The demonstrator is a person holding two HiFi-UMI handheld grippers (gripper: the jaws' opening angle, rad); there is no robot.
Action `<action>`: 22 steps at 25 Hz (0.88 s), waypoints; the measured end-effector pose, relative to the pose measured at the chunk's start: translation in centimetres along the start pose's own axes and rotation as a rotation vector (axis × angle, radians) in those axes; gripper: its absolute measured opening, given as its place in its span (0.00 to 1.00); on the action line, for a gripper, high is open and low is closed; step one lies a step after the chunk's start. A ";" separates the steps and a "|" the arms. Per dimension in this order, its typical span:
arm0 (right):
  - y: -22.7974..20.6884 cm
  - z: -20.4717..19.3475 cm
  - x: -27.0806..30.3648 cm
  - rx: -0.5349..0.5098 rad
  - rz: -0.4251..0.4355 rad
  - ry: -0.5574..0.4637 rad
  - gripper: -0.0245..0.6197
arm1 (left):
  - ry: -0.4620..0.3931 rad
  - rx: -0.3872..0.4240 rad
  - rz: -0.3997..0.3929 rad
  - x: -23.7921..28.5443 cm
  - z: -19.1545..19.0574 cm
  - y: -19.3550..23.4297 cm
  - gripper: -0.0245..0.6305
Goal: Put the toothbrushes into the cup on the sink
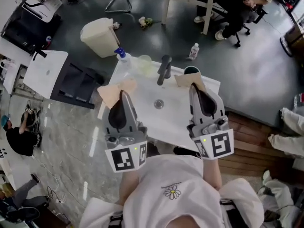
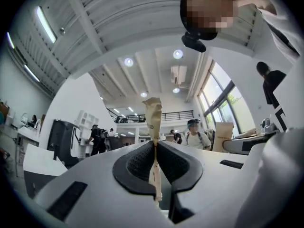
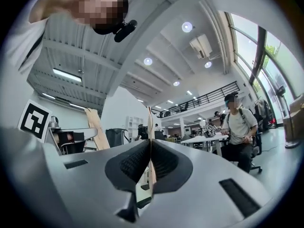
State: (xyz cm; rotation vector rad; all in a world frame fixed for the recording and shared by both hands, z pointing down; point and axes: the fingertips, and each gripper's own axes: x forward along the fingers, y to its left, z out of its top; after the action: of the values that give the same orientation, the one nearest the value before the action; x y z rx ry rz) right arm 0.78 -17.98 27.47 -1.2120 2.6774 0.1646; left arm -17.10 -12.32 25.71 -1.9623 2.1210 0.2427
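Two flat tan paper toothbrush packets are held over a white sink (image 1: 142,122). My left gripper (image 1: 122,94) is shut on one packet (image 1: 115,92), which sticks out past the jaws (image 2: 153,115). My right gripper (image 1: 194,86) is shut on the other packet (image 1: 189,80), seen edge-on as a thin strip (image 3: 150,122) between the pads. Both grippers (image 2: 154,144) (image 3: 150,141) point up and away from me. A pale translucent cup (image 1: 144,63) stands at the sink's far rim, left of the dark faucet (image 1: 164,69). A dark green cup (image 1: 192,70) stands to the faucet's right.
A spray bottle with a blue head (image 1: 122,57) stands at the sink's far left corner. Beyond it sit a cream bin (image 1: 99,36) and a small bottle (image 1: 194,51) on the floor. A seated person (image 1: 237,6) is at the far right, and a dark cabinet (image 1: 76,84) is to the left.
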 end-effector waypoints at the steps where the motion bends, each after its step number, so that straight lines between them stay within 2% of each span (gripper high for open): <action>1: -0.3 0.1 -0.1 -0.006 -0.026 0.003 0.06 | 0.002 -0.006 -0.022 0.6 -0.2 -0.1 0.08; 7: -2.2 0.8 -0.6 -0.052 -0.168 0.014 0.06 | 0.002 -0.031 -0.123 3.1 -0.5 -0.5 0.08; 13: -5.1 0.4 0.4 -0.107 -0.254 0.034 0.06 | 0.019 -0.038 -0.181 4.1 -1.1 -0.9 0.08; 17: -7.1 -2.9 1.9 -0.101 -0.285 0.108 0.06 | 0.038 -0.020 -0.207 4.7 -2.0 -1.3 0.08; 22: -8.9 -9.0 3.2 -0.060 -0.303 0.235 0.06 | 0.049 -0.022 -0.223 5.2 -2.4 -1.5 0.08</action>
State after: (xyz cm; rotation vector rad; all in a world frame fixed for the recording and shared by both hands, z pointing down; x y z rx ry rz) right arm 4.22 -27.77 35.38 -1.7347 2.6486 0.0595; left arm -16.16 -18.09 26.62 -2.2164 1.9134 0.1794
